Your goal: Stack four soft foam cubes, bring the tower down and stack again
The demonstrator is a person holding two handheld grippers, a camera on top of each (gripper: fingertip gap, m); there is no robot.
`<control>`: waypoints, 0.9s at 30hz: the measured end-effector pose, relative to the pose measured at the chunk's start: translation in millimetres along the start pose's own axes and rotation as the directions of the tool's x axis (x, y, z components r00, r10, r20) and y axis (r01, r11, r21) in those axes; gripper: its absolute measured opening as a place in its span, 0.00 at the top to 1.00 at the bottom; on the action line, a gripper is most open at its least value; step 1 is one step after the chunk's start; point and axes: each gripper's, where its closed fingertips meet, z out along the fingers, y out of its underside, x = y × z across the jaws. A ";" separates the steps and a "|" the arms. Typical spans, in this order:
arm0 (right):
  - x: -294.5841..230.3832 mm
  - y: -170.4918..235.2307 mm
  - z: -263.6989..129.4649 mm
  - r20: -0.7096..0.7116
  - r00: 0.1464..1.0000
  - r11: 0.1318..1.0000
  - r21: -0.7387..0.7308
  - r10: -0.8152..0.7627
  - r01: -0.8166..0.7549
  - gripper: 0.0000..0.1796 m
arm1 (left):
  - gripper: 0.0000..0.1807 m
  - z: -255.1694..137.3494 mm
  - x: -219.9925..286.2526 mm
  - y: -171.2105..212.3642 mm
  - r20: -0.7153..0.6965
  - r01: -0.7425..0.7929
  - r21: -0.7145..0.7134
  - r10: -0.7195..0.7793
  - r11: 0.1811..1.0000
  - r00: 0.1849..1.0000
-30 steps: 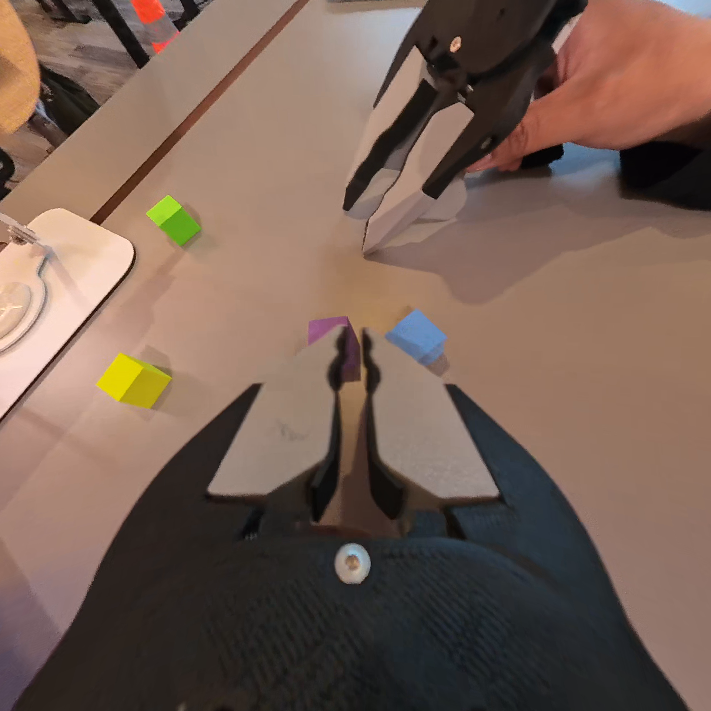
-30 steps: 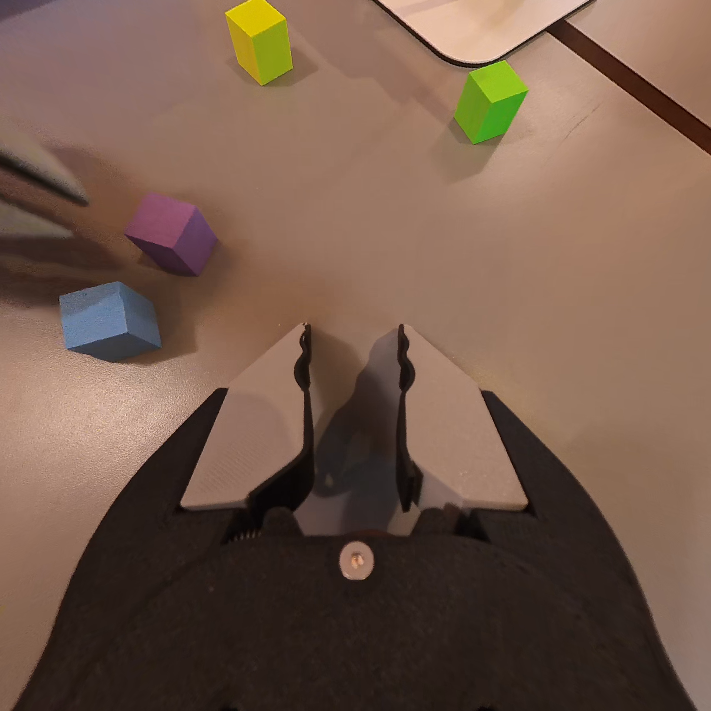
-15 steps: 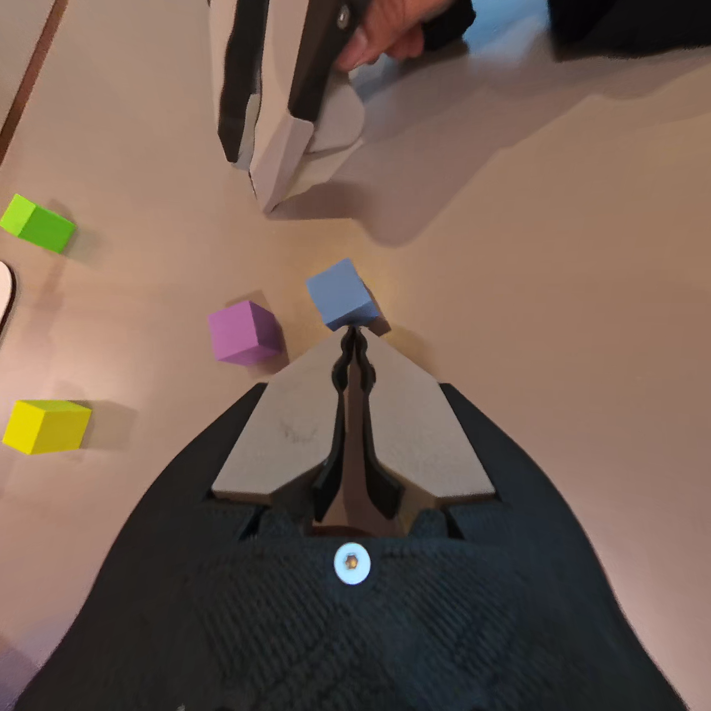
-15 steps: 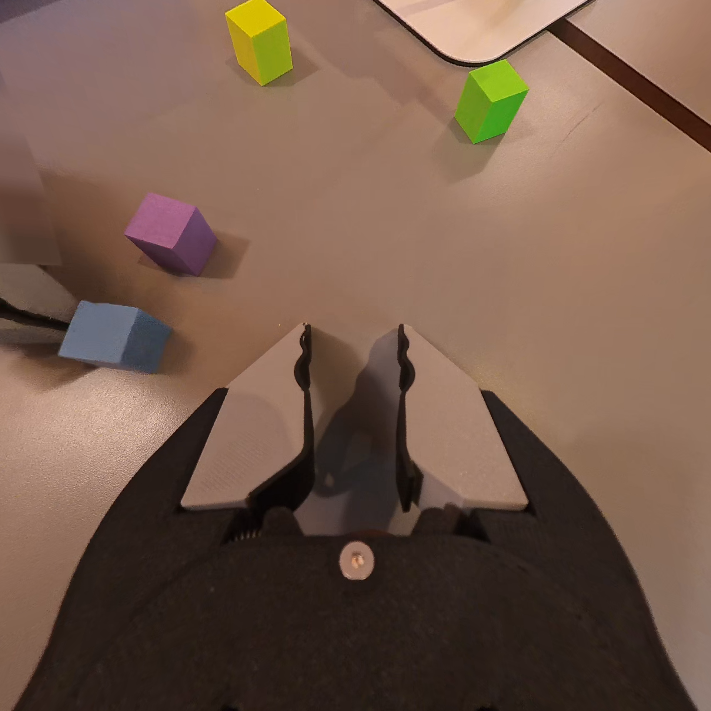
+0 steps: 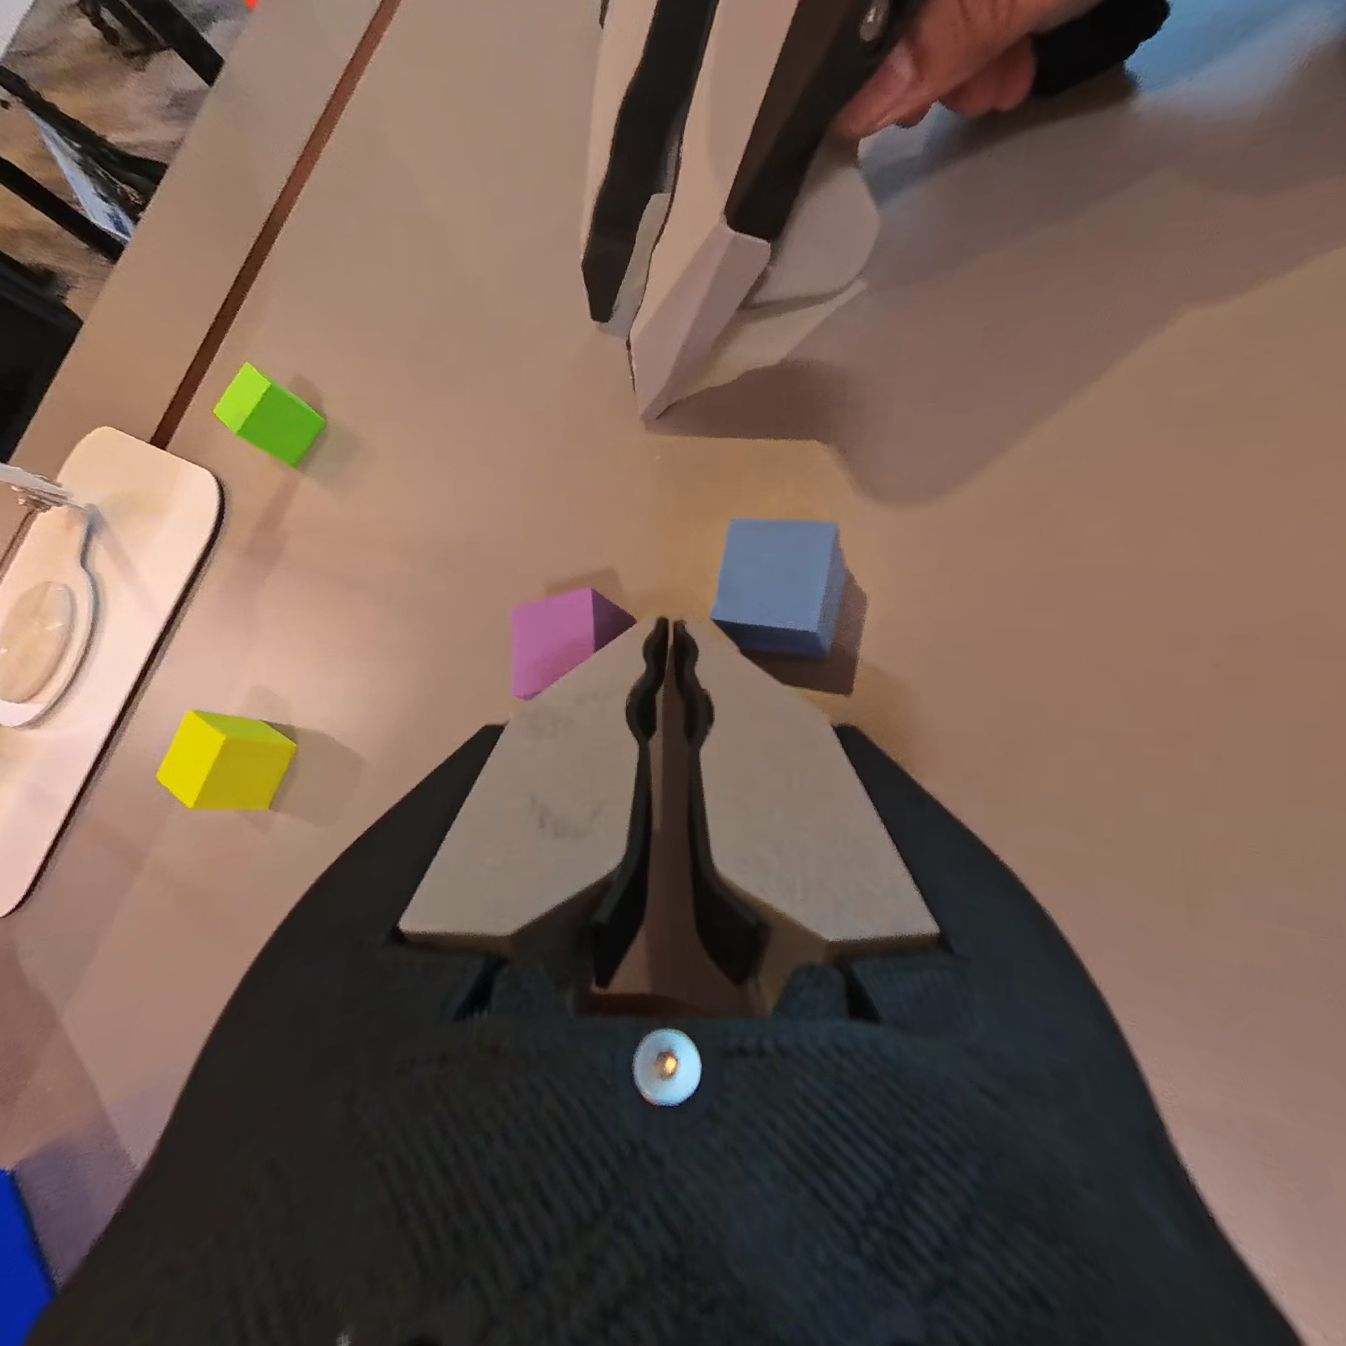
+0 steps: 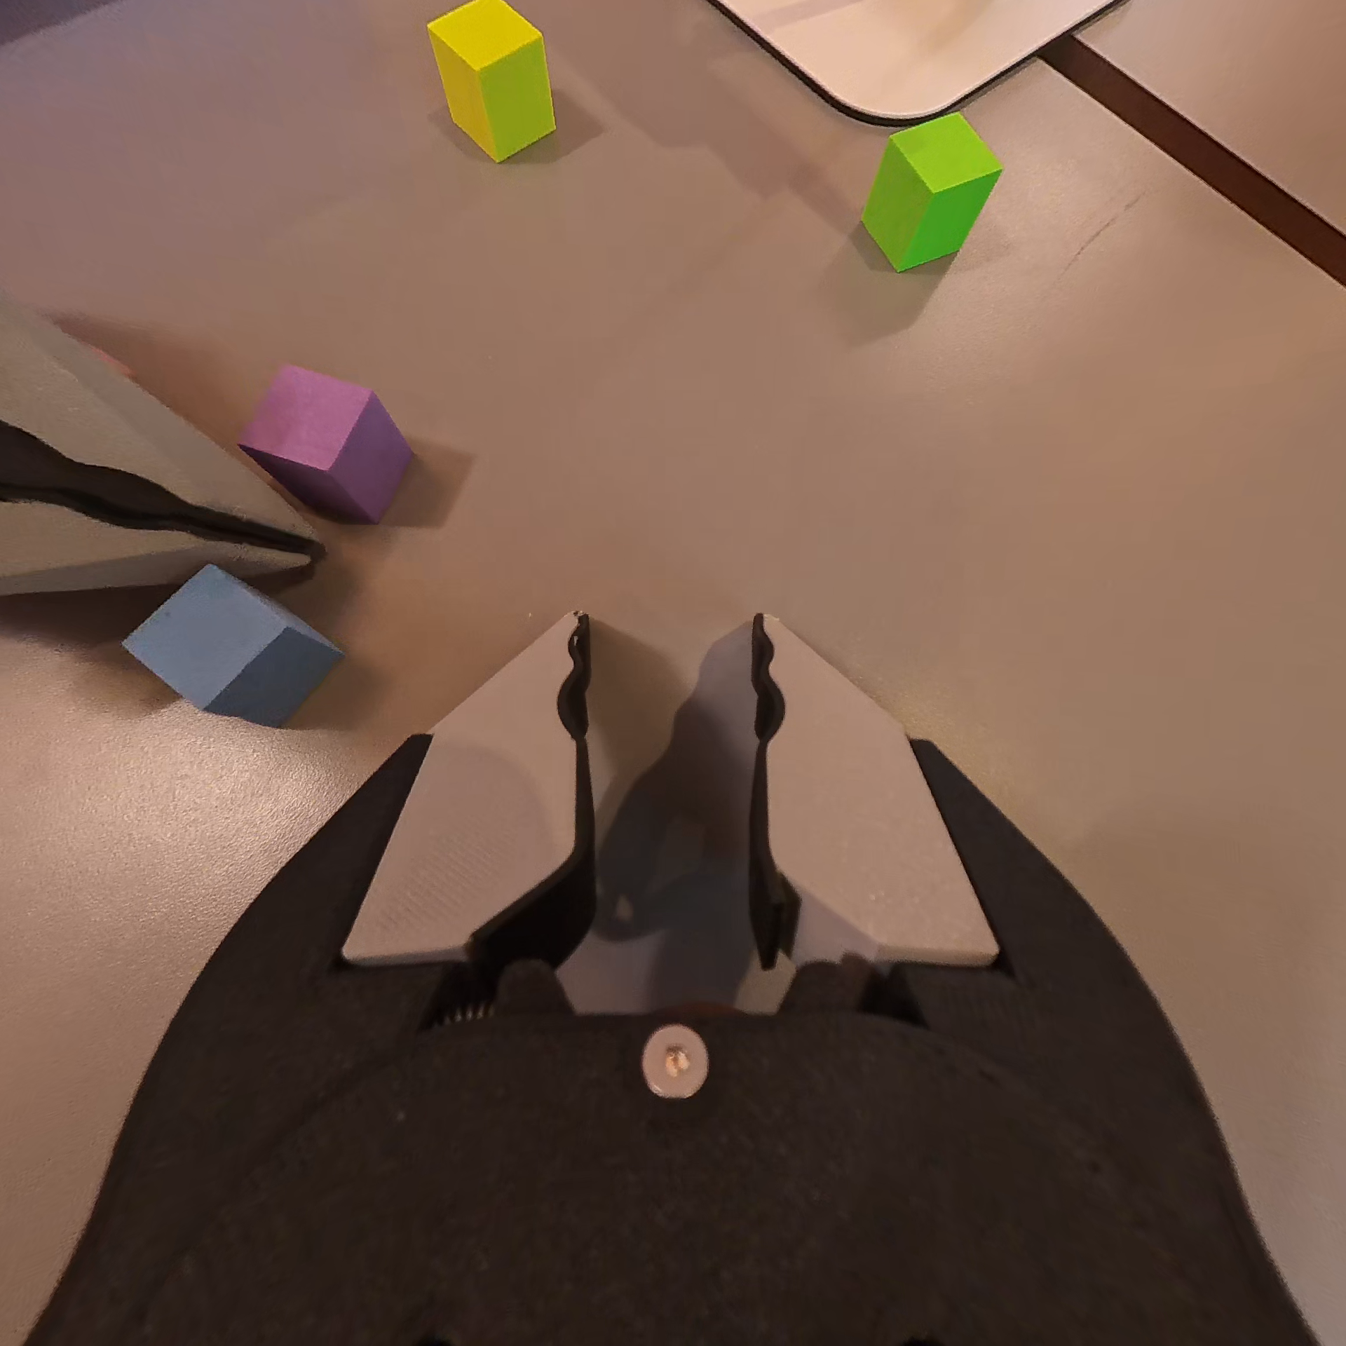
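Four foam cubes lie apart on the tan table (image 5: pixel 1020 655). In the left wrist view, my left gripper (image 5: pixel 670 628) is shut and empty, its tips low between the purple cube (image 5: pixel 557 644) and the blue cube (image 5: pixel 778 583). The green cube (image 5: pixel 269 415) and yellow cube (image 5: pixel 222 761) lie to the left. My right gripper (image 6: pixel 670 620) is open and empty over bare table. It shows the purple cube (image 6: pixel 328 444), blue cube (image 6: pixel 226 648), yellow cube (image 6: pixel 495 76), green cube (image 6: pixel 932 189) and the left gripper (image 6: pixel 309 548) at the left edge.
A white board (image 5: pixel 146 583) bearing a clear glass-like object lies at the table's left, and also shows in the right wrist view (image 6: pixel 910 58). A dark seam (image 5: pixel 277 218) runs along the table. The right gripper (image 5: pixel 634 349) and a hand (image 5: pixel 939 73) are opposite. The left gripper is farther from the green cube (image 5: pixel 269 415), some 20 centimeters, than the right, some 15 centimeters. The right camera catches it too, in the right wrist view (image 6: pixel 904 187).
My left gripper closed fully, swung from the purple cube to the blue cube and pushed it, turning it. It now sits between the two. The right gripper has stayed still.
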 end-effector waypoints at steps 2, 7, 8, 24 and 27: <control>0.0 0.0 0.0 0.000 1.000 1.000 0.000 0.000 0.000 0.77 | 1.00 -3.8 -6.5 3.1 0.016 -0.002 -0.010 0.002 1.000 1.000; -0.1 0.0 0.0 0.001 1.000 1.000 0.000 0.001 -0.001 0.77 | 1.00 -17.3 0.1 -4.3 -0.120 0.088 0.048 -0.081 0.995 0.989; 0.0 0.0 0.0 0.001 1.000 1.000 0.000 0.001 -0.001 0.77 | 1.00 -18.1 5.6 -7.8 -0.150 0.087 0.066 -0.077 0.994 0.986; -0.1 -0.2 0.4 0.000 1.000 1.000 0.000 0.002 -0.002 0.76 | 1.00 -8.1 20.4 -5.4 -0.145 0.004 0.038 0.001 0.999 0.989; -0.1 -0.2 0.3 0.000 1.000 1.000 0.000 0.002 -0.002 0.76 | 1.00 -10.1 26.8 -8.2 -0.176 0.007 0.044 0.000 0.999 0.984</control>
